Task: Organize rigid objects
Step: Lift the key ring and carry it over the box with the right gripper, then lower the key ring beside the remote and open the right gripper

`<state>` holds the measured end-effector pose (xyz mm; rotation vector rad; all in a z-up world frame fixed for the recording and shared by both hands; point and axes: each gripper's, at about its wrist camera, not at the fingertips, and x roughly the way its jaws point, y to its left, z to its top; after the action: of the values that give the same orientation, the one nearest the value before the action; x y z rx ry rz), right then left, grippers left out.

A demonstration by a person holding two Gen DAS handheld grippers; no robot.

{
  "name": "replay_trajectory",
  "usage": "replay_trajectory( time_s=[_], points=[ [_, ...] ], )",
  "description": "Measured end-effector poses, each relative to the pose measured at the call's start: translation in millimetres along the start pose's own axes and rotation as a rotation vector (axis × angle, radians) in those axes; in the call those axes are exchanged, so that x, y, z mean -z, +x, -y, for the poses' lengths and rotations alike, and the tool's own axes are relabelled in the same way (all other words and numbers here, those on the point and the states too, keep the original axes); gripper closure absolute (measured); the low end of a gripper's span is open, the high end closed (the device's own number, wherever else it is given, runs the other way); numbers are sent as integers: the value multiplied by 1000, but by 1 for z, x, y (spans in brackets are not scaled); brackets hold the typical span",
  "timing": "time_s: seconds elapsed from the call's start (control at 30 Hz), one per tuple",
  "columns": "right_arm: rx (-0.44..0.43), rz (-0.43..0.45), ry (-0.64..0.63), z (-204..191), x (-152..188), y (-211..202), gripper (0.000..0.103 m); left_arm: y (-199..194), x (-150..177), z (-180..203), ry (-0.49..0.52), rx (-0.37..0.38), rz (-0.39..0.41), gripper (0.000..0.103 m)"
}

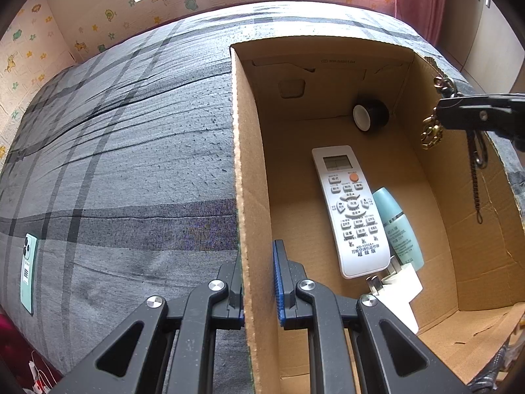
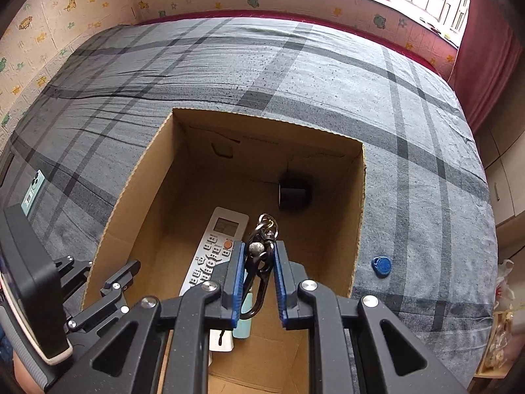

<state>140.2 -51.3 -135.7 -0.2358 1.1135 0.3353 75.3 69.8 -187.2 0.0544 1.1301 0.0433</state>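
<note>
keychain [image 2: 261,256] hangs in our right gripper [image 2: 259,262] over the open cardboard box [image 1: 249,164], above the right side of the box where the remote [image 1: 351,210] lies. risks first: the key ring looks pinched by only a few links, with the carabiner and lanyard dangling free, so a swing could hook the box's right wall and leave it draped over the edge instead of inside. letting go from this height could also drop metal onto the remote or the teal bottle [image 1: 398,226] beside it; no real damage likely, but it could bounce and tangle. the left gripper [image 1: 259,282] straddles the box's left wall, one pad outside, one inside; if that hold slips, the box may shift on the soft bedspread [image 1: 131,147] just as we release. tongs now: right jaws are narrowed, clenched on the keychain cluster, with the pads touching its metal parts. left jaws stand a little apart around the cardboard wall; we cannot tell if both pads actually press it, so it reads as loosely bracing. also in the box: white charger plug [image 1: 398,282] near the remote's lower end, black tape roll [image 1: 370,115] at the far corner. a phone [image 1: 29,269] and a blue tag [image 2: 381,266] lie outside on the bedspread, likely next to go in.
</note>
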Motion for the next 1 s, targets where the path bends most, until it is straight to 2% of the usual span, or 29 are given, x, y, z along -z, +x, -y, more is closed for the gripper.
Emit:
replay_trajectory(
  time_s=[0.57,1.0],
  points=[
    [51,-132,-16,-12,-8,76,86,0,2,-2,2,8,5,89],
    [43,-164,10,-9,-7,95,86,-1,2,-1,5,7,4,89]
  ],
)
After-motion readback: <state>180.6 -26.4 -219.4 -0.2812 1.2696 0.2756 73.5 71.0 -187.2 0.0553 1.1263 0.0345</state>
